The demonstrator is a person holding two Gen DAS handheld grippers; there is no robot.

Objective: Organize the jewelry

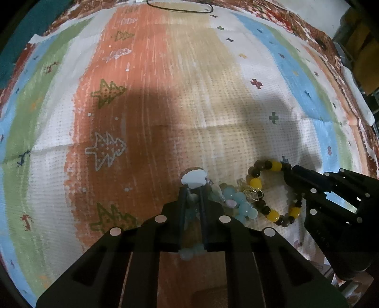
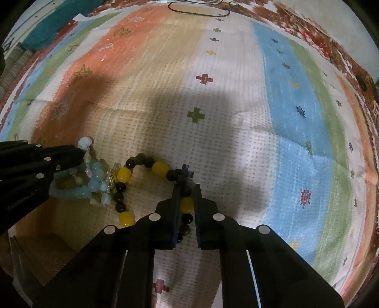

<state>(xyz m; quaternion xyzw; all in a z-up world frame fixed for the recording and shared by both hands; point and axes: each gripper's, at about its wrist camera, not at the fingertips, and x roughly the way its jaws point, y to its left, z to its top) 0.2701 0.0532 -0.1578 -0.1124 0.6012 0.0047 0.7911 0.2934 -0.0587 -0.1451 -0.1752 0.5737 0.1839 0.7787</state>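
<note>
A pale blue bead and shell bracelet (image 1: 239,203) lies tangled against a yellow and dark bead bracelet (image 1: 272,189) on the striped cloth (image 1: 142,94). My left gripper (image 1: 193,189) is shut on the pale blue bracelet, a white shell piece (image 1: 193,179) at its fingertips. My right gripper (image 2: 186,189) is shut on the yellow and dark bracelet (image 2: 158,168), with beads between its fingers. In the right wrist view the left gripper (image 2: 81,155) enters from the left at the blue bracelet (image 2: 94,182). The right gripper (image 1: 290,173) shows in the left wrist view.
A brown box (image 2: 45,253) sits at the near left under the grippers. A dark cord loop (image 1: 180,6) lies at the cloth's far edge. A patterned red-brown rug (image 2: 343,59) borders the cloth. A teal fabric (image 2: 52,26) lies at the far left.
</note>
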